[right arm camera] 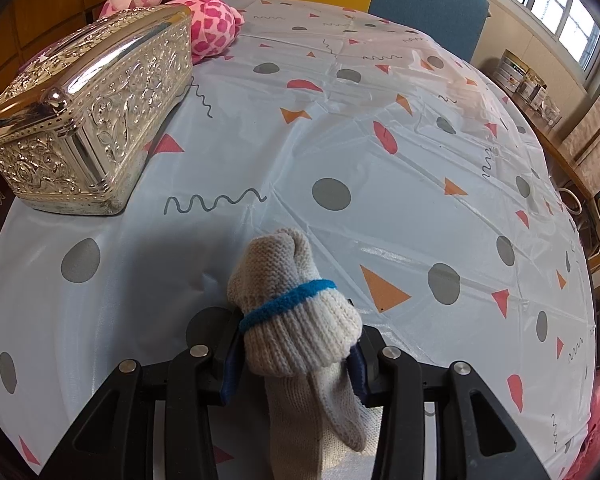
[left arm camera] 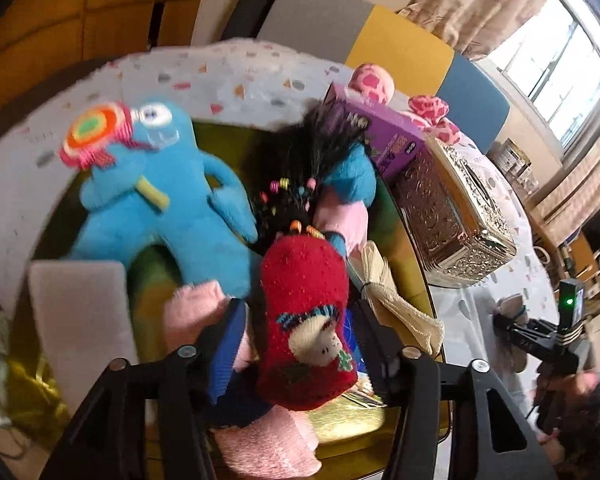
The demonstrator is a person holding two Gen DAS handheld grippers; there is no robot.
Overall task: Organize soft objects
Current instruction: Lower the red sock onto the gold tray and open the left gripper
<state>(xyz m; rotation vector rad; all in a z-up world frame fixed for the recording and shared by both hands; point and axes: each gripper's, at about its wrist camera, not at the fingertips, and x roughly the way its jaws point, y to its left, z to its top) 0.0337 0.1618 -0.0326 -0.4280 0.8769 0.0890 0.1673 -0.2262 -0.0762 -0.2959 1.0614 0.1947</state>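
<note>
My left gripper (left arm camera: 300,320) is shut on a red knitted sock (left arm camera: 306,320) with a doll face, held over a gold tray (left arm camera: 340,428). In the tray lie a blue plush monster (left arm camera: 160,204) with a lollipop, a black-haired doll (left arm camera: 300,168), pink socks (left arm camera: 268,444) and a cream cloth (left arm camera: 388,292). My right gripper (right arm camera: 296,344) is shut on a rolled white knitted glove (right arm camera: 296,320) with a blue band, just above the tablecloth (right arm camera: 380,160). The right gripper also shows in the left wrist view (left arm camera: 540,332).
A silver embossed box (right arm camera: 84,116) stands left of the right gripper, also in the left wrist view (left arm camera: 456,208). A pink spotted plush (right arm camera: 208,12) lies behind it. A purple box (left arm camera: 380,128) sits by the tray. Chairs stand beyond the table.
</note>
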